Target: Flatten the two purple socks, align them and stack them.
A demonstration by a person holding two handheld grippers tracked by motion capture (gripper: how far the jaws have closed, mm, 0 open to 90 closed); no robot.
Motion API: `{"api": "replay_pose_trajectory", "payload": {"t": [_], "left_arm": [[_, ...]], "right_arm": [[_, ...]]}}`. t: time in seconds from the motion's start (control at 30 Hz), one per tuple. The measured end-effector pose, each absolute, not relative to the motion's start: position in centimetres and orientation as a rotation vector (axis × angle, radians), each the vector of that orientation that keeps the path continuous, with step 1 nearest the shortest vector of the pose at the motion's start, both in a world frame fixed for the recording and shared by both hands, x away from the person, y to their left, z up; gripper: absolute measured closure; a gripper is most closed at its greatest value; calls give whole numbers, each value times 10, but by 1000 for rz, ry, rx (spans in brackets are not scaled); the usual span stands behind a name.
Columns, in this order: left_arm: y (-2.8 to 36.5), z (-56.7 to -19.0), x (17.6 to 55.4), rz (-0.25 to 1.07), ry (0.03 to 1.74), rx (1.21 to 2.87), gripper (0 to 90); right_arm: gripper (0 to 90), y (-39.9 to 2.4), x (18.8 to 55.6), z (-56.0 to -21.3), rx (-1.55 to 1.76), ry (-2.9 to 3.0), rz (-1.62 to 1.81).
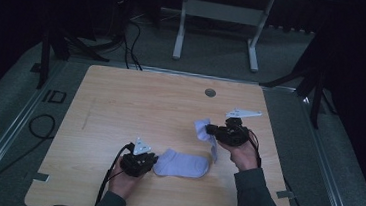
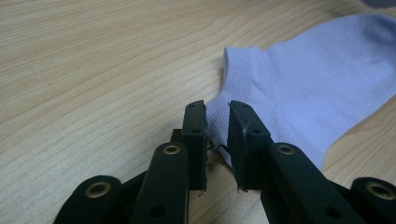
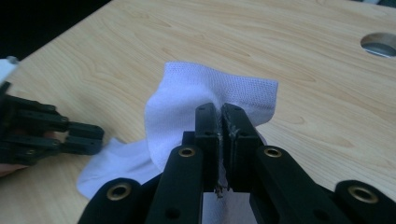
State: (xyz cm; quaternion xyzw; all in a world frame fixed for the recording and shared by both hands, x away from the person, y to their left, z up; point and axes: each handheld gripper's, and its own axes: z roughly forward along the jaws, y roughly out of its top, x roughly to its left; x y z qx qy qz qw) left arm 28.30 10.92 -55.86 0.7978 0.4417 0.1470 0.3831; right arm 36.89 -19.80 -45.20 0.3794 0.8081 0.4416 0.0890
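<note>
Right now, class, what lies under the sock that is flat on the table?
The flat sock rests directly on the wooden table; bare wood shows all around it. Whatever is beneath the fabric is covered. The left gripper has open jaws at its cuff.

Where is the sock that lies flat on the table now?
In the high view the flat sock lies near the front edge of the table, just right of the left tool, whose jaws straddle its cuff edge.
</note>
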Motion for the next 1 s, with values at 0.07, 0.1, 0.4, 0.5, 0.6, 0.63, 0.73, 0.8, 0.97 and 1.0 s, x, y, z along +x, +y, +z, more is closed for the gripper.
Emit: {"api": "replay_pose_trajectory", "payload": {"t": [0.07,0.1,0.4,0.5,0.6,0.63,0.73,0.8,0.97,1.0], "left_arm": [[109,-559,283,375,1127,2033,769],[109,-559,283,375,1126,2033,769],[110,-558,283,378,1126,2029,769],[109,-558,283,376,1125,2030,769],[109,-558,282,376,1125,2029,769],[109,-558,282,376,1125,2030,769],[109,-558,282,376,1124,2031,769],[109,-558,282,373,1124,2030,769],[109,-558,282,374,1123,2032,769],[109,-558,282,374,1122,2031,769]], "right_arm": [[852,-197,366,-449,1116,2406,1323],[852,-196,365,-449,1110,2406,1323],[850,-191,352,-442,1054,2423,1378],[849,-190,346,-441,1039,2430,1386],[849,-189,341,-441,1029,2432,1392],[849,-189,340,-442,1025,2433,1393],[848,-188,338,-442,1024,2430,1399],[849,-187,337,-441,1021,2425,1408],[848,-183,336,-440,1009,2420,1404],[848,-182,336,-441,1012,2422,1398]]}}
